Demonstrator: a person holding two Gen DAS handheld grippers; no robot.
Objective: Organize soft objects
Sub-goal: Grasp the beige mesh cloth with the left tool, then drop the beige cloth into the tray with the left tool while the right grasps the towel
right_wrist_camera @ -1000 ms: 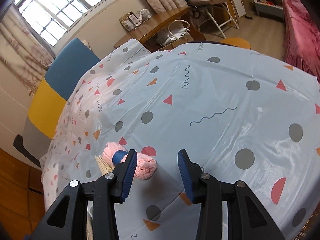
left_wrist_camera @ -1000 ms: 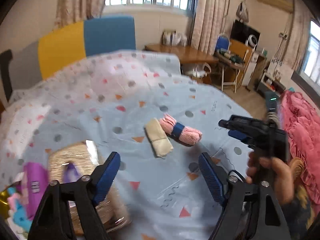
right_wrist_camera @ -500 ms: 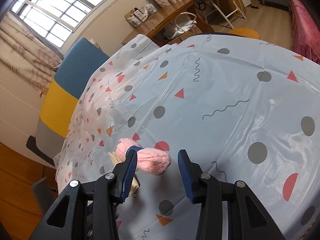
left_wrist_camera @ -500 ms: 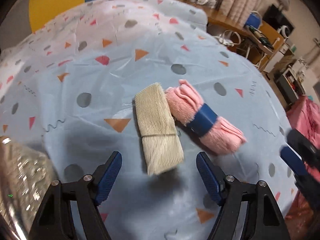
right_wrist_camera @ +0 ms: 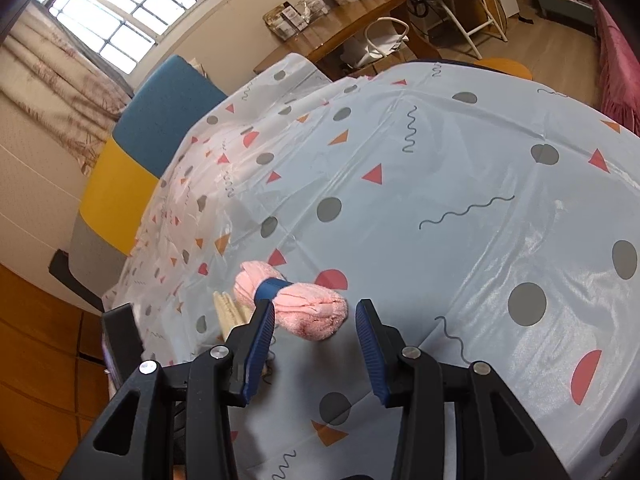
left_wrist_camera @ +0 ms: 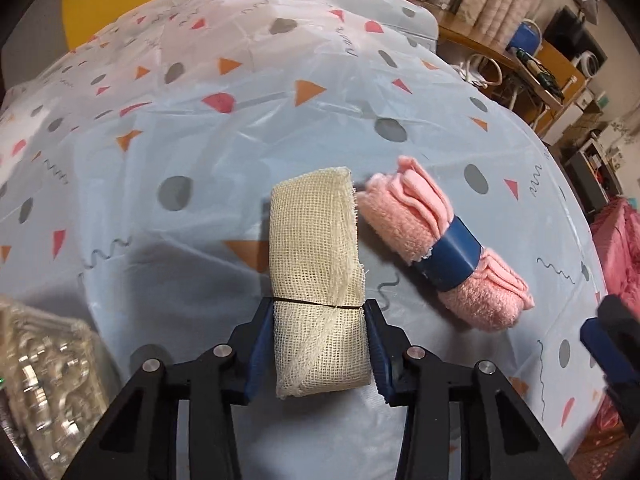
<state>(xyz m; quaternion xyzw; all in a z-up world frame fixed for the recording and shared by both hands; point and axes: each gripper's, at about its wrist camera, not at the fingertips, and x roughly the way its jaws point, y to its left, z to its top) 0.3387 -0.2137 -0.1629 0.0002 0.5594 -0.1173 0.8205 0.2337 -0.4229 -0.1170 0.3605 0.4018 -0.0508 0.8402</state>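
Observation:
A cream gauze cloth roll (left_wrist_camera: 316, 264), tied with a thin dark band, lies on the patterned tablecloth (left_wrist_camera: 200, 152). My left gripper (left_wrist_camera: 318, 322) straddles its near end; the jaws are closing and both blue pads touch the roll's sides. Just right of it lies a pink towel roll (left_wrist_camera: 436, 248) with a blue band around its middle. In the right wrist view my right gripper (right_wrist_camera: 316, 320) hovers open just short of the pink towel roll (right_wrist_camera: 304, 312), with nothing gripped. The cream roll (right_wrist_camera: 229, 307) peeks out behind its left finger.
A crinkled clear plastic container (left_wrist_camera: 40, 380) sits at the lower left by my left gripper. The right gripper's finger (left_wrist_camera: 612, 344) shows at the right edge. A yellow and blue chair back (right_wrist_camera: 148, 132) stands behind the table, a wooden desk (right_wrist_camera: 340, 24) beyond.
My left gripper dropped down over the cream roll and its jaws narrowed from wide open until the pads met the roll. The right gripper stayed almost still.

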